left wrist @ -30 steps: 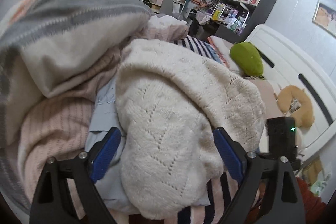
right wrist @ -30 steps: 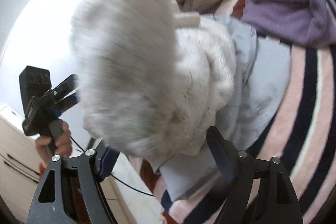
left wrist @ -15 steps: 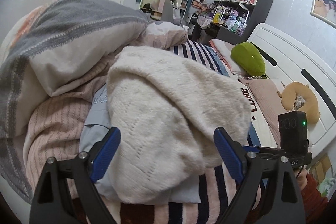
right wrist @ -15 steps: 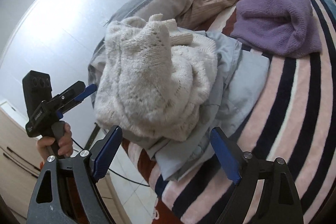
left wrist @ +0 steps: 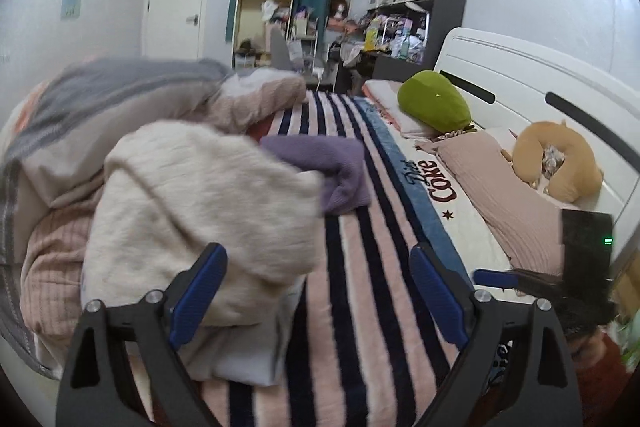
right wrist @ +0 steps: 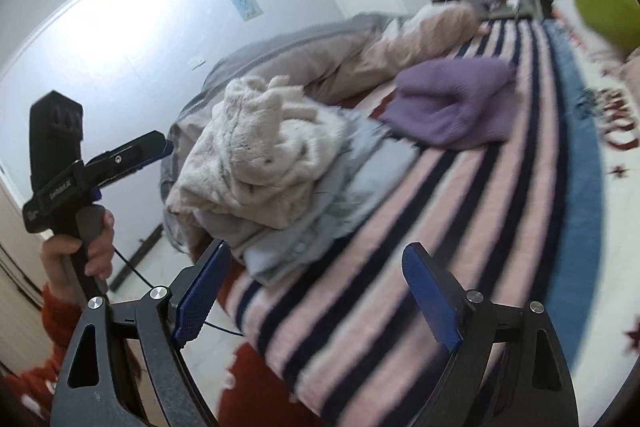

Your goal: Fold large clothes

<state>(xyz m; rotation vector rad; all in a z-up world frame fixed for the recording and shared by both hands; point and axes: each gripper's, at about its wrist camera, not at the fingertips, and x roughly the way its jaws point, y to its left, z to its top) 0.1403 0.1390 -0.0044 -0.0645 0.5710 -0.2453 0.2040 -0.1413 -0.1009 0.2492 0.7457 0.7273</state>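
Cream knit sweater [left wrist: 192,203]: bunched in a heap on top of a pale blue garment [right wrist: 320,215], near the bed's foot-side edge; both lie on the striped blanket [left wrist: 360,307].
L gripper [left wrist: 318,293]: your jaws are spread wide, nothing held. Left blue pad overlaps the sweater's lower edge in L wrist view; can't tell if it touches. Right pad is over bare stripes, apart from the knit.
R gripper [right wrist: 316,301]: jaws also wide apart, empty. Sweater pile sits ahead and to the left of the gap, not between the pads; left pad is near the blue garment's corner.
Purple knit [right wrist: 452,107]: loose on the blanket beyond the pile, just beside the blue garment.
Behind pile: grey blanket [left wrist: 112,95] and pink ribbed fabric [left wrist: 52,267], heaped.
Headboard end: green plush [left wrist: 434,103], tan neck pillow [left wrist: 556,163].
Your L hand [right wrist: 80,251]: grips the handle, seen in R wrist view.
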